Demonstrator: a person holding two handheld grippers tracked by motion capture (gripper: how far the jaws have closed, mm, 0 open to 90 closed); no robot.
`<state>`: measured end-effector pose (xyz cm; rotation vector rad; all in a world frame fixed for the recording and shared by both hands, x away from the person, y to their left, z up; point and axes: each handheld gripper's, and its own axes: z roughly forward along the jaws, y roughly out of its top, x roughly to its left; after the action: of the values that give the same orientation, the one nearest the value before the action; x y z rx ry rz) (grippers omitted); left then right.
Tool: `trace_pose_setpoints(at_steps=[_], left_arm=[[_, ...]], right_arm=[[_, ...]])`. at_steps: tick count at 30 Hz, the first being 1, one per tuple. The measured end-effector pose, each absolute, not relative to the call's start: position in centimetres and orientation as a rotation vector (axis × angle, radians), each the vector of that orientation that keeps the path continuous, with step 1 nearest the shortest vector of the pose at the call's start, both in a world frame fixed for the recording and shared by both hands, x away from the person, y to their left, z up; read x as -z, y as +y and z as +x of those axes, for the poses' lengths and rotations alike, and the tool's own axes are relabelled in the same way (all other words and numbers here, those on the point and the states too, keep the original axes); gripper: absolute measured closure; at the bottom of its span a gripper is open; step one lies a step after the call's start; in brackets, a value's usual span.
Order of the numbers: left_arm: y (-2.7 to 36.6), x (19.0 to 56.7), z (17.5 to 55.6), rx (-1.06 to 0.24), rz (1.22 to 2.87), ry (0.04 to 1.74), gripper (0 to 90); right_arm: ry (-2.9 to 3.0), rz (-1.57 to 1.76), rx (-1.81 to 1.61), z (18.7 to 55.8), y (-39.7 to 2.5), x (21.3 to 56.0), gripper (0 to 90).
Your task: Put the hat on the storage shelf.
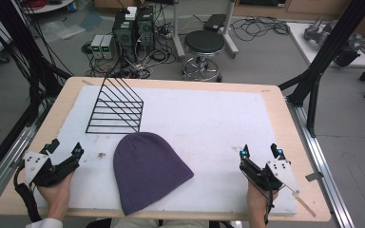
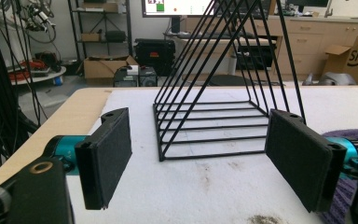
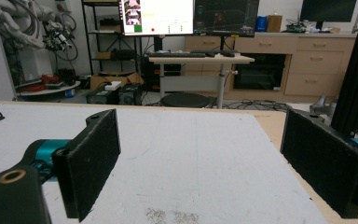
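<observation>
A purple knit beanie (image 1: 145,170) lies flat on the white mat (image 1: 204,118), near the front edge at centre-left. Behind it stands a black wire triangular rack (image 1: 115,105). My left gripper (image 1: 65,149) rests open at the front left, to the left of the beanie. In the left gripper view the rack (image 2: 214,112) is straight ahead between the wide-apart jaws, and the beanie (image 2: 349,140) edges in at the right. At the front right my right gripper (image 1: 260,153) is open with nothing between its jaws. Bare mat (image 3: 186,154) lies ahead in the right gripper view.
The mat covers most of a wooden table (image 1: 285,114). Black frame struts (image 1: 323,61) rise at the table's right. Beyond the far edge stand a stool (image 1: 204,47), computer boxes (image 1: 133,28) and cables on the floor.
</observation>
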<state>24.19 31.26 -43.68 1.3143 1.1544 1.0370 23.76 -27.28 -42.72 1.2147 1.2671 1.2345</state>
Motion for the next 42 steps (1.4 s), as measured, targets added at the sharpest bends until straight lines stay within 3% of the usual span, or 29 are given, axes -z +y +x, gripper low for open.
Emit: trace_pose_setpoints(at_steps=[24,42], left_arm=[[31.1,43.7,24.2,-1.013,1.329,1.157,23.0],[30.3,41.4,24.3,-0.954,1.407,1.215,22.9]], right_arm=[[1.272,1.239,-1.242,23.9,-27.5,42.9,11.0],[1.286,1.231,-1.254,23.9,-27.4,42.9,11.0]])
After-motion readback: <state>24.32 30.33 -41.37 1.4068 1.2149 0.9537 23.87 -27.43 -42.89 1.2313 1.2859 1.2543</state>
